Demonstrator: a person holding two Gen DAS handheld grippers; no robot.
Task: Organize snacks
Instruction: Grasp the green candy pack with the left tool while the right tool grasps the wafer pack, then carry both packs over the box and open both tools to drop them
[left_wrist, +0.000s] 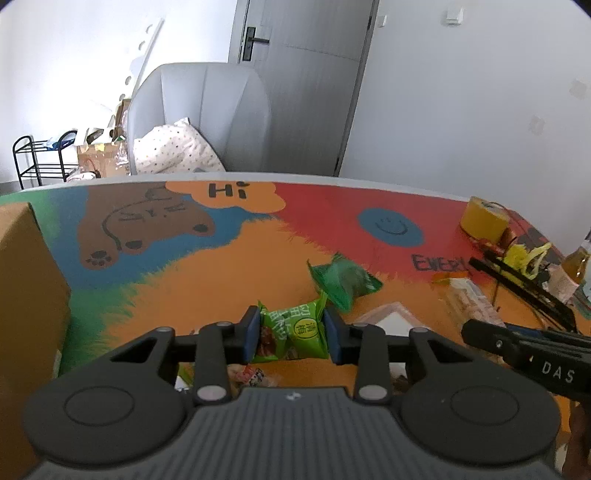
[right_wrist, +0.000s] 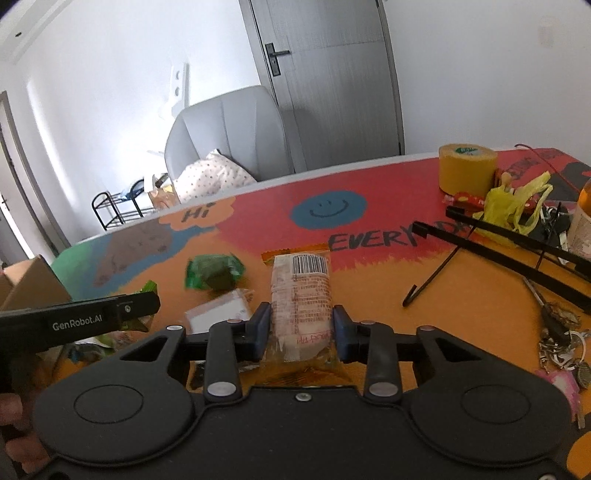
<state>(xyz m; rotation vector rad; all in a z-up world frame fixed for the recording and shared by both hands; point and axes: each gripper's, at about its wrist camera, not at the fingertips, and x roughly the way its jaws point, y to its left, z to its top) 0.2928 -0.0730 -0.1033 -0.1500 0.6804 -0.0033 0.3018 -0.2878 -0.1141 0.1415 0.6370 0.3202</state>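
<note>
Both grippers are loaded. The left gripper (left_wrist: 290, 334) pinches a green packet (left_wrist: 291, 332) by its sides, blue pads pressing the crinkly foil. The right gripper (right_wrist: 300, 328) is clamped on a long clear packet (right_wrist: 301, 295), barcode end sticking out ahead of the pads.

Take the box (left_wrist: 29, 295) as the landmark: it stands at the left edge of the mat (left_wrist: 221, 266), and it looks like the likely drop point, though that's a guess. The green packet sits right of the box, with open mat between. The clear packet is further right again. A darker green packet (left_wrist: 343, 280) lies loose on the mat, beyond the held one and further from the box.

Now the risks. Foil is slippery; the green packet is held by soft puffed sides, so a quick swing toward the box could let it squirt out. The clear packet is gripped near one end, most of its length hanging forward, so it may sag or pivot in the pads and catch the box wall on the way in. The two grippers are close together, so both heading for the box at once could clash. More wrappers lie under the left gripper and could be dragged along.
</note>
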